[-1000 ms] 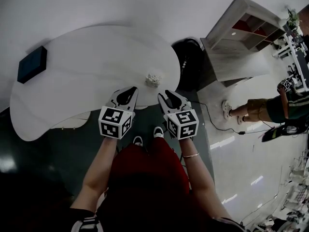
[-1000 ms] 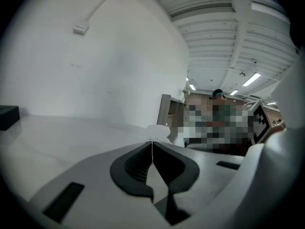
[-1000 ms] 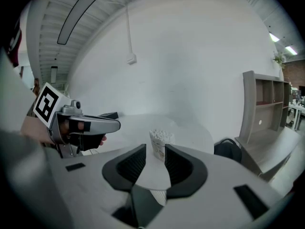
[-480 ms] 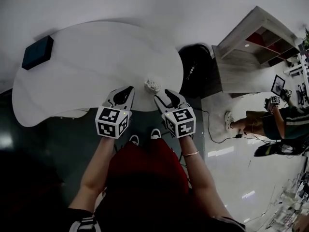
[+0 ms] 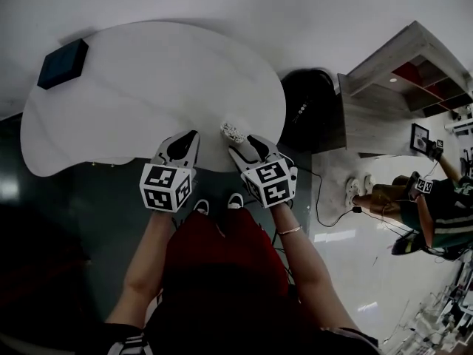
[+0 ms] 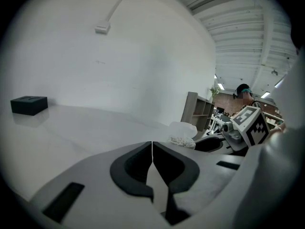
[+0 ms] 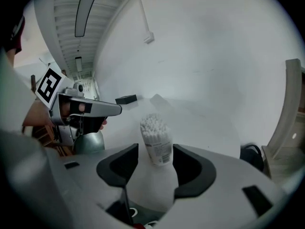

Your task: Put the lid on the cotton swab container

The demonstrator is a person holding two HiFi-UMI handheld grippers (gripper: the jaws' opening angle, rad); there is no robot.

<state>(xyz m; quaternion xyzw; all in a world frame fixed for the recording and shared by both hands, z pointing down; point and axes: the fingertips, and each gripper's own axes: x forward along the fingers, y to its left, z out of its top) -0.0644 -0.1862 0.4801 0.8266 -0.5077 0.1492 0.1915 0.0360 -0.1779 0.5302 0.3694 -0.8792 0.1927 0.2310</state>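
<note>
The cotton swab container [image 5: 234,132] stands on the bench [image 5: 148,87] near its front edge, between the jaws of my right tongs [image 5: 238,140], which have just been opening. My left tongs [image 5: 194,134] sit just left of the container. A box [image 5: 63,63] lies well left of and behind it, and a shelf unit [image 5: 392,87] stands well to its right.

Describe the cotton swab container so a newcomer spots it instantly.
Start at the white curved table. On its near edge, toward the right, stands the small upright cotton swab container, lidless and packed with white swab tips. Unlike the dark flat box at the far left corner, it is pale and bristly on top.
</note>
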